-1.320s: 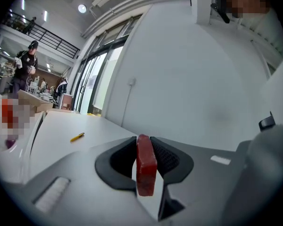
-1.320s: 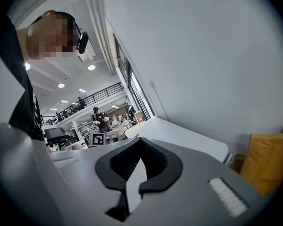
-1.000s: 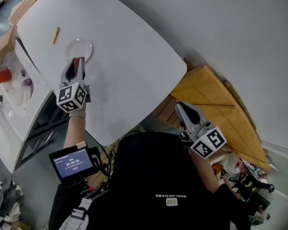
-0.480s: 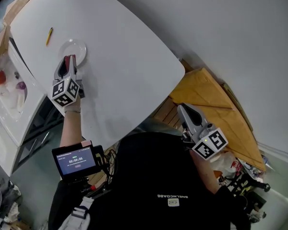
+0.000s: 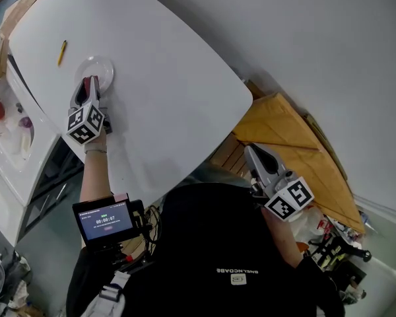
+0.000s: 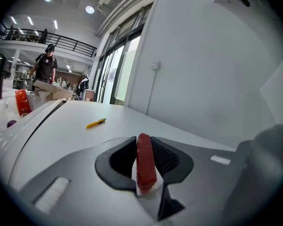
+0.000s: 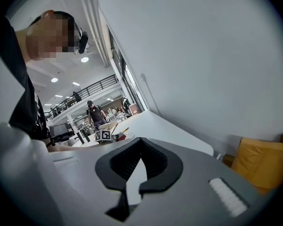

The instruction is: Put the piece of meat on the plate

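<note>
The slim red, slab-shaped piece of meat (image 6: 146, 164) was found clamped on edge between the jaws of the left gripper (image 5: 88, 84), the pads being pressed against its two flat faces and its rounded top standing proud of them. In the head view, the jaw tips were seen over the near rim of the small round white plate (image 5: 110, 71), which lay on the white, round-cornered desk (image 5: 178, 84) near its left edge. Whether the meat was touching the plate could not be determined. A yellow pen or pencil (image 6: 95, 123) was noted on the desk beyond the plate, clear of both. The right gripper (image 7: 141, 142) was held well apart, off the near corner of the desk, with its jaws closed tip to tip and nothing between them. The meat was judged to be light and probably soft and somewhat slick, so a firm squeeze could be expected to deform it or let it slip. The present hold across the broad faces was considered the sound one, since the narrow edges offer little purchase. Being thin, the piece was thought likely to topple flat on release. A low release over the plate's middle was therefore judged advisable, as the light plate might be shifted on the smooth desk.
</note>
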The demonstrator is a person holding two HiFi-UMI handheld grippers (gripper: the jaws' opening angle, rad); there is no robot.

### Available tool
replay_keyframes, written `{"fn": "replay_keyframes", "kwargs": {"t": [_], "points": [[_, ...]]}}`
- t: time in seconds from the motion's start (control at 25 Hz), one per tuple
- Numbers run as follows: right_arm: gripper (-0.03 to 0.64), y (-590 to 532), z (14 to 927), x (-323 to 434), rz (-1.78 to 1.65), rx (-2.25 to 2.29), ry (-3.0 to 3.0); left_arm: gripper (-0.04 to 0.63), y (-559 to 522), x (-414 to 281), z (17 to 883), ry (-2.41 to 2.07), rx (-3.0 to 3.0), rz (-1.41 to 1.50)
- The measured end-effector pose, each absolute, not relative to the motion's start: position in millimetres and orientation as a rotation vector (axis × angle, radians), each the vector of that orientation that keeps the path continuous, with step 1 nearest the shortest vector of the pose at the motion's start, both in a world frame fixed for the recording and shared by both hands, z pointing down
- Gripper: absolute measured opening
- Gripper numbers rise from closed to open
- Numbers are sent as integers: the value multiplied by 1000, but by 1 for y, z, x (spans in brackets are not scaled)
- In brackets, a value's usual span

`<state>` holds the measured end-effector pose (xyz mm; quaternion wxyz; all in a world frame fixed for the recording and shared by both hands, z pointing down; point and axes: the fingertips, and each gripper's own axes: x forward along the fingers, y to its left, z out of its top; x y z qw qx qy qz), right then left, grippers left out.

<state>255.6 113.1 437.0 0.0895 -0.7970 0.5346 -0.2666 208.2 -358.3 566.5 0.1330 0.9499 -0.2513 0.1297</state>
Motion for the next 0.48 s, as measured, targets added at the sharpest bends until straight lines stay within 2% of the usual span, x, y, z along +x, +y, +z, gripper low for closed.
{"fn": "replay_keyframes", "kwargs": {"t": [0.36,0.48], "points": [[3,109,436,255,-797,-2373,1589,110,-373,206,577,-753,2701,415],[3,109,436,255,-797,-2372,1586,137,-376,205,579,-759,2693,418]]}}
